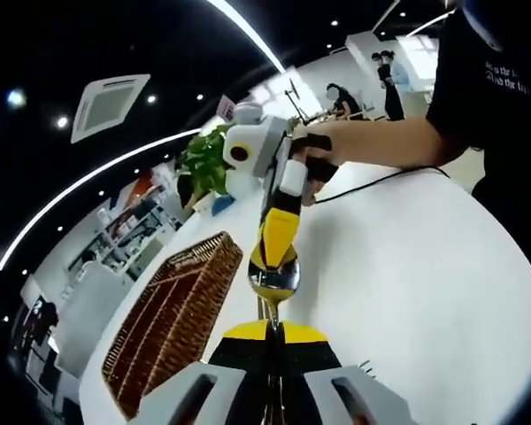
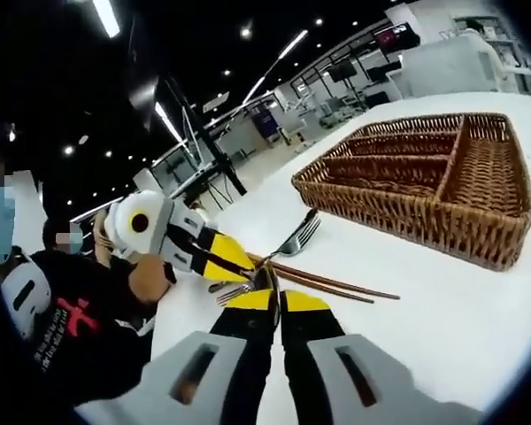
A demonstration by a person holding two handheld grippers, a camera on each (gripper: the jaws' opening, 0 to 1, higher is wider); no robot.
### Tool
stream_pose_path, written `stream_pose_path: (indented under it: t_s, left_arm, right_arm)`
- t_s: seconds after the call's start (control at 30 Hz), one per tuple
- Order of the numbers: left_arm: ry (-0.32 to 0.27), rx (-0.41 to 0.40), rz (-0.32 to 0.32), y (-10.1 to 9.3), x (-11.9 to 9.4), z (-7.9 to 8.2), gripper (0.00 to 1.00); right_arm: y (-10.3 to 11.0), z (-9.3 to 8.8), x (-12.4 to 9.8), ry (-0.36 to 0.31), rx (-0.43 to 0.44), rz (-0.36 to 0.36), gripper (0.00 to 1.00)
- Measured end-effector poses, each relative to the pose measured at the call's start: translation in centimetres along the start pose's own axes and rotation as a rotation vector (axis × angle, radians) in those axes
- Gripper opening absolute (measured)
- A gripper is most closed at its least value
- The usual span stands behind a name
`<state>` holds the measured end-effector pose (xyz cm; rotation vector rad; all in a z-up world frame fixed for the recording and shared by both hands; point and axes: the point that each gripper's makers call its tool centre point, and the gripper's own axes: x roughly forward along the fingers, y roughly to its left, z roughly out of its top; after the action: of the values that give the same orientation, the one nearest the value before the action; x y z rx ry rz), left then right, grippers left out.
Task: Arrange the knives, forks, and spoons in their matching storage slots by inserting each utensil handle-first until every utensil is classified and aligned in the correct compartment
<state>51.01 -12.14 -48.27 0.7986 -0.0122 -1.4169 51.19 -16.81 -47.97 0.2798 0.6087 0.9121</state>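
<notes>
So both hand-held grippers look clamped on one spoon (image 1: 273, 276) held up above the bench (image 1: 407, 292), just beside the wicker tray (image 1: 173, 319): left hand-held gripper (image 1: 274, 341) on the handle, right hand-held gripper (image 1: 274, 252) pinching the bowl, and it's stiff, light, slick metal, so I'd grip mid-handle.

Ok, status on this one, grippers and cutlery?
Left gripper and right gripper both shut on one spoon. Fork on table, wicker tray unobstructed.
</notes>
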Motion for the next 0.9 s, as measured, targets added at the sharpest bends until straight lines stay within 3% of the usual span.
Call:
stream_pose_path:
  t_s: [0.17,0.27,0.4,0.6,0.77,0.9]
  left_arm:
    - [0.0,-0.013,-0.003,-0.1,0.0,0.0,0.0]
    - [0.002,-0.017,-0.004,0.0,0.0,-0.1,0.0]
    - [0.0,-0.015,-0.003,0.0,0.0,-0.1,0.0]
    - [0.003,-0.011,0.002,0.0,0.0,-0.1,0.0]
    - [0.0,-0.02,0.008,0.2,-0.1,-0.1,0.0]
    - [0.006,-0.02,0.011,0.2,-0.1,-0.2,0.0]
  right_arm:
    - [0.0,0.1,0.1,-0.007,-0.088,-0.02,0.03]
    - [-0.3,0.7,0.1,-0.037,-0.184,-0.038,0.05]
    - [-0.1,0.6,0.0,-0.031,-0.188,-0.031,0.05]
    - [-0.3,0.7,0.0,-0.04,-0.261,-0.051,0.11]
    - [-0.7,0.9,0.2,-0.049,-0.318,-0.088,0.37]
    - [-1.2,1.2,0.4,-0.063,-0.404,-0.127,0.71]
